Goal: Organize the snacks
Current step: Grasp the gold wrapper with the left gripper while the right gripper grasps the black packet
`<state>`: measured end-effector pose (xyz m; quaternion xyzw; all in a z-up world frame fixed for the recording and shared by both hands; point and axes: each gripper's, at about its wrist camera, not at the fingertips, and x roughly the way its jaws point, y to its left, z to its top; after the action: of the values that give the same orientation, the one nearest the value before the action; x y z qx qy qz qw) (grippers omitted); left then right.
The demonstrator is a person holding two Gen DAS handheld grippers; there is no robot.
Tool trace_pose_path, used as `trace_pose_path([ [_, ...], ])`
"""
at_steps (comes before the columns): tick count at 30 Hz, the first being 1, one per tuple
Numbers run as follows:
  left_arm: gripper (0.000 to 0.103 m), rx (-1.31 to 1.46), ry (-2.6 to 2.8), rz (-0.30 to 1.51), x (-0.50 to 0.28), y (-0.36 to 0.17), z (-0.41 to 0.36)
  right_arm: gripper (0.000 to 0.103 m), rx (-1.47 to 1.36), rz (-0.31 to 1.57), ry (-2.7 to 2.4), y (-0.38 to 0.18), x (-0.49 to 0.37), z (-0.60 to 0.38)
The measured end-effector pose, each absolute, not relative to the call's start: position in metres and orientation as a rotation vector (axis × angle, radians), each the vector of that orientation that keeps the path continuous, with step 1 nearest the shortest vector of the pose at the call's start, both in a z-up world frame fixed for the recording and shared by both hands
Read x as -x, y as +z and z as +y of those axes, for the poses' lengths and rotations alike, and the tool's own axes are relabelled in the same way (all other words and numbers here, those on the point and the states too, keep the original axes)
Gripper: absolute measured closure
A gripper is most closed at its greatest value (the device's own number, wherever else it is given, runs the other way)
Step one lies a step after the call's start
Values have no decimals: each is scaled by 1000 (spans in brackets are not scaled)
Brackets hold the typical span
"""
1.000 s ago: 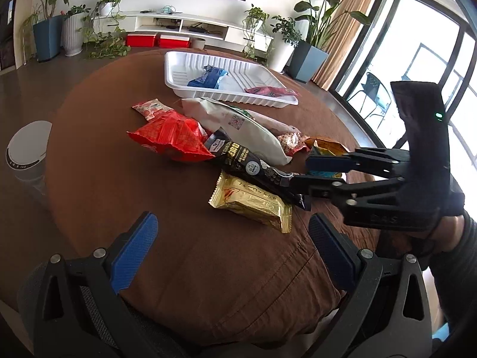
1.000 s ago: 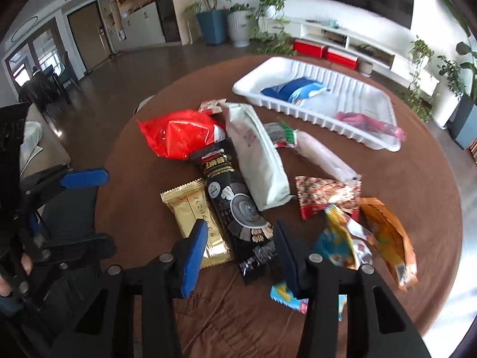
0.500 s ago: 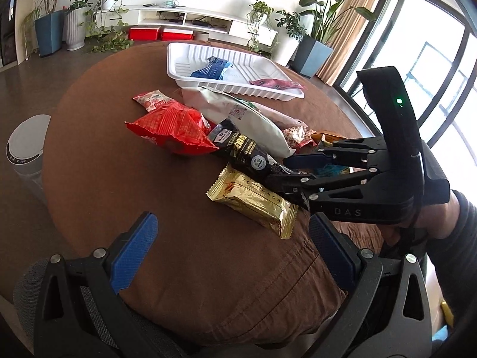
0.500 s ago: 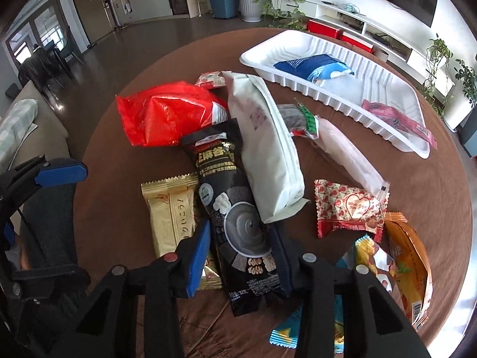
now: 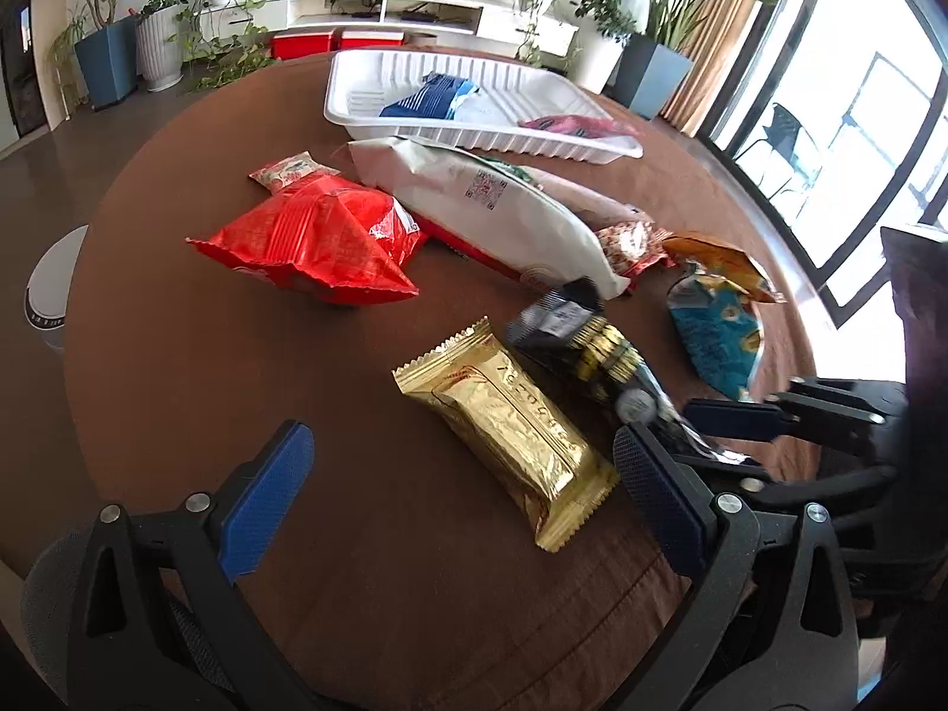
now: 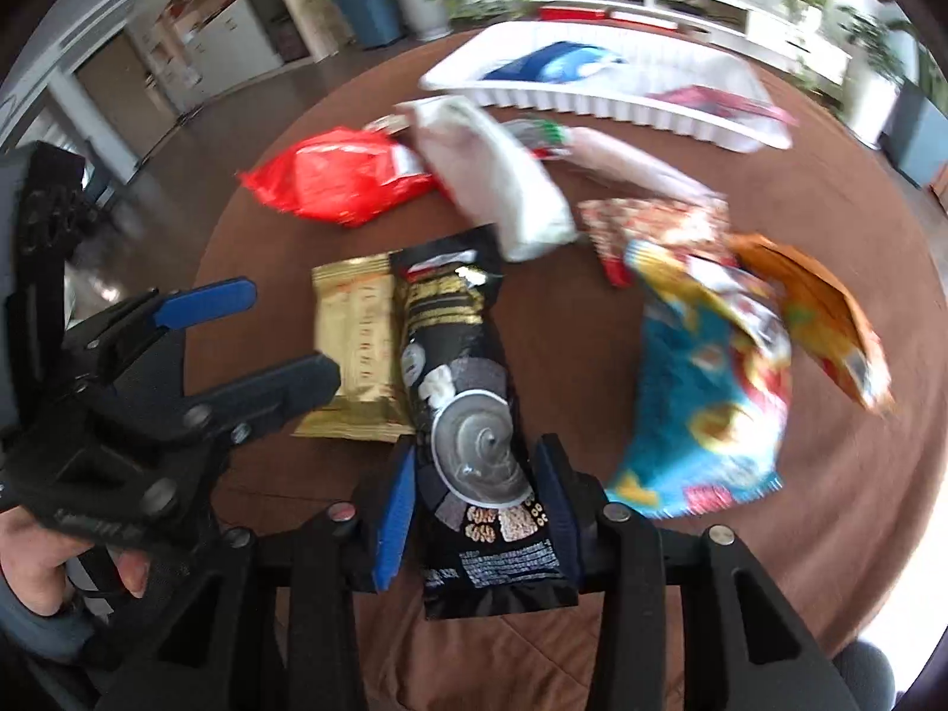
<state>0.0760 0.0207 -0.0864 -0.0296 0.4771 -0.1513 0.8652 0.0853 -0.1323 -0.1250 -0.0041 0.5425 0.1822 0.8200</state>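
From my left tool things look calm: its blue pads are spread wide with nothing between them, hanging over the near edge of the brown desk. Furthest left on the desk is the red bag, puffed up, with a small patterned packet just behind it. Next over, the gold bar lies flat between the left tool's fingers in that view but isn't touched by them. Right beside it is the black packet, and that's what my right tool has: both pads are pressed against its lower sides, jaws partly closed, and they just eased out a touch while keeping the packet clamped. Its top end overlaps the gold bar's edge in the right wrist view. Behind it is the long white bag, and at the back the white tray with a blue packet and a pink packet in it. Over on the right are a red-and-white candy pack, then a blue crinkly bag and an orange bag touching each other. The right wrist view is pretty blurry.
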Motion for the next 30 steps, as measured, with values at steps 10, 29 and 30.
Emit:
trace_pose_path([
  [10, 7, -38, -284, 1045, -106, -106, -5, 47, -32, 1111, 309, -117, -71, -155],
  [29, 38, -187, -306, 1057, -113, -107, 16, 45, 175, 1097, 415, -123, -92, -121],
  [30, 41, -185, -317, 1054, -113, -107, 16, 45, 190, 1098, 415, -124, -93, -119],
])
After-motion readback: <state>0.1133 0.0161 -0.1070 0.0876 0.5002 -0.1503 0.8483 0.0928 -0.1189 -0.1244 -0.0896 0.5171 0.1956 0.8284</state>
